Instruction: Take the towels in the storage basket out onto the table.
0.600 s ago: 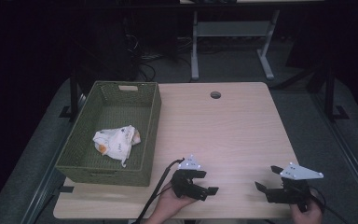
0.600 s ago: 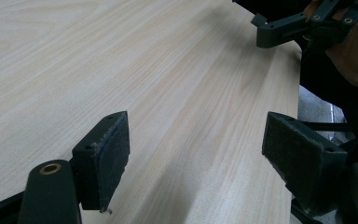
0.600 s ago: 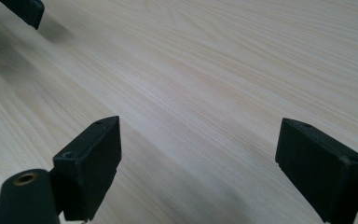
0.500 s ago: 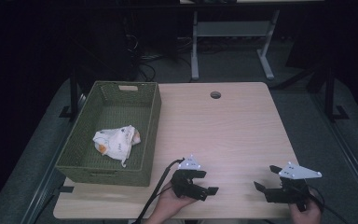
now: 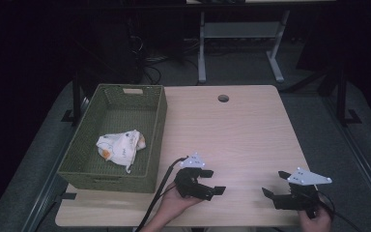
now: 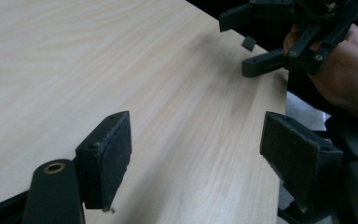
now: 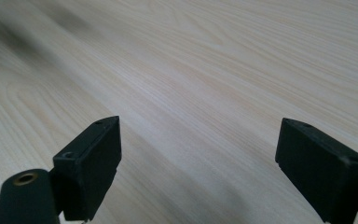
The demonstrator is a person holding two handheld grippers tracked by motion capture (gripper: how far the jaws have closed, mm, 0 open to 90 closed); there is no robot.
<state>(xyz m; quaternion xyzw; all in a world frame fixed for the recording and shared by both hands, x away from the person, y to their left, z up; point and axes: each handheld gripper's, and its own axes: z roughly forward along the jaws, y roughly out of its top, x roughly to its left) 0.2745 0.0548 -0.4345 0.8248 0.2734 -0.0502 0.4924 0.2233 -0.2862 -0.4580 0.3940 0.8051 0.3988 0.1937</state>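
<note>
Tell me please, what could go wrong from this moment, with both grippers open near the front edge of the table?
1. The left gripper and the right gripper face each other over bare wood; if both move inward, the jaws might collide.
2. The left gripper's cable runs close to the green basket; a wide move could perhaps snag its corner and drag it.
3. The crumpled white cloth lies deep inside the basket, so a reach may knock the wall.
</note>
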